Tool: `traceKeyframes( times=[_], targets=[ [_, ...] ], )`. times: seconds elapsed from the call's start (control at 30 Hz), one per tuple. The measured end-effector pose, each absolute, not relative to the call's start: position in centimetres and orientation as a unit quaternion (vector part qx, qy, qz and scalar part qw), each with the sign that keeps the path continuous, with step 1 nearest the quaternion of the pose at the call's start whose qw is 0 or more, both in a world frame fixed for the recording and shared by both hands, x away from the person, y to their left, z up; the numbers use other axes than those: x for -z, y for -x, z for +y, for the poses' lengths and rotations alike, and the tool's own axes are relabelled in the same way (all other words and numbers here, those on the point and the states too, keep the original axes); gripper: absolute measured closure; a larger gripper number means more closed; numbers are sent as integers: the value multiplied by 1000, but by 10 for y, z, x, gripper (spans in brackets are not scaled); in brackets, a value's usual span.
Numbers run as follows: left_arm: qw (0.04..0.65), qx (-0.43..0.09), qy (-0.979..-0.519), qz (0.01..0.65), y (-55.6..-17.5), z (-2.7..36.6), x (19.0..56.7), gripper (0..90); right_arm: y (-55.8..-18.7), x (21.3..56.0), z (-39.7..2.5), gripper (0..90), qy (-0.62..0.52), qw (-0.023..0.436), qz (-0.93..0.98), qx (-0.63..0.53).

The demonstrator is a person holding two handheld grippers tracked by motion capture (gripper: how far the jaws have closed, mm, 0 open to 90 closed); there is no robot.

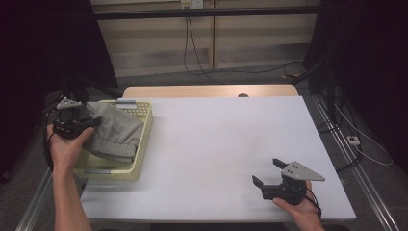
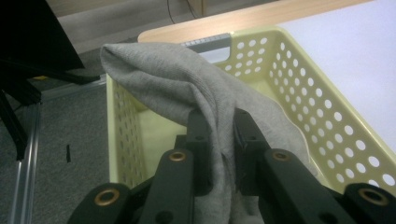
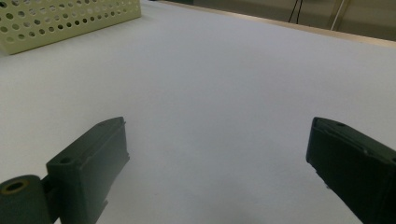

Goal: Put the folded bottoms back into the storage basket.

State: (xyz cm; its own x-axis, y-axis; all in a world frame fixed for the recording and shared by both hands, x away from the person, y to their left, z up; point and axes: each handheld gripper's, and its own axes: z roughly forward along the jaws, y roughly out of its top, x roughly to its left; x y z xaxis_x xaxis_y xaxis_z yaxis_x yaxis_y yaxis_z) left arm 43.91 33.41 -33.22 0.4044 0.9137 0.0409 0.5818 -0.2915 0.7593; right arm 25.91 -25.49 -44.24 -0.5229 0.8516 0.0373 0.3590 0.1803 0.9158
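Grey cloth pinched over the basket on a white table

My left gripper [image 1: 94,121] was clenched on a fold of the grey cloth [image 2: 187,88], which lay in the pale yellow perforated basket [image 1: 144,139] at the table's left edge. The white tabletop [image 1: 216,139] had a wooden strip along its far side; beyond it were grey floor, trailing cables and dark curtains. My right gripper [image 1: 269,172] rested wide open near the front right corner. I could read no writing anywhere.

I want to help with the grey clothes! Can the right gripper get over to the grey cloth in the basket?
Probably yes. The right gripper is open over bare table, nothing between it and the basket. The left gripper already pinches the grey cloth.
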Motion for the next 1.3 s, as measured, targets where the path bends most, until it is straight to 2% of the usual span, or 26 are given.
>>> traceKeyframes(
  times=[0.53, 0.73, 1.3],
  targets=[
    [330, -232, -779, 480, -446, 318, 340, 793, -259, 442, -255, 52, -417, 255, 725, -485],
    [308, -229, -788, 482, -452, 313, 348, 792, -259, 442, -255, 52, -417, 254, 725, -485],
    [294, -201, -792, 496, -461, 316, 370, 788, -259, 442, -254, 55, -415, 255, 727, -484]
  ],
)
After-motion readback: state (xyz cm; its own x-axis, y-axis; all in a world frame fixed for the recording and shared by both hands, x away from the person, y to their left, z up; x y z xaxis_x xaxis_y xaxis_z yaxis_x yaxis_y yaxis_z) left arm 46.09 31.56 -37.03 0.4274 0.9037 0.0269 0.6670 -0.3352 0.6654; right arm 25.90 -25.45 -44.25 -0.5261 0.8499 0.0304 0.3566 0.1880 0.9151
